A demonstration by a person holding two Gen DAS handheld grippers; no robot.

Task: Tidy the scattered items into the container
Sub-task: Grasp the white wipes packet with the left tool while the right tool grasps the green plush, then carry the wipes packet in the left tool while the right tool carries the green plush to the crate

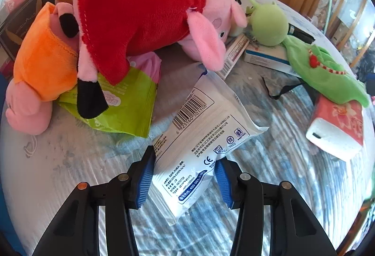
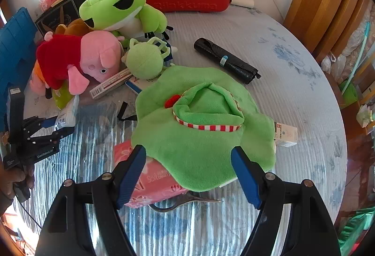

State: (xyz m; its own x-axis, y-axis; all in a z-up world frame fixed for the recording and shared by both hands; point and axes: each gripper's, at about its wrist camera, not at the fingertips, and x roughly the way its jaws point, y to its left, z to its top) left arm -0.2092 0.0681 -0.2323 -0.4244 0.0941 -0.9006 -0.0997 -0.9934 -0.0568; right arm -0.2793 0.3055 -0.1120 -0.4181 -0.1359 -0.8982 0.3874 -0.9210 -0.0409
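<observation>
The wipes pack [image 1: 201,138] is clamped by the left gripper [image 1: 182,182]; right gripper [image 2: 187,176] is spread open, tissue pack [image 2: 150,176] half buried under green cloth [image 2: 199,138].

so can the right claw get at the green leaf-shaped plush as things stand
Probably yes. The right claw stands open right over the near edge of the green leaf-shaped plush, which lies on top of the pink tissue pack. Nothing covers it, though the claw might pinch the pack too.
</observation>
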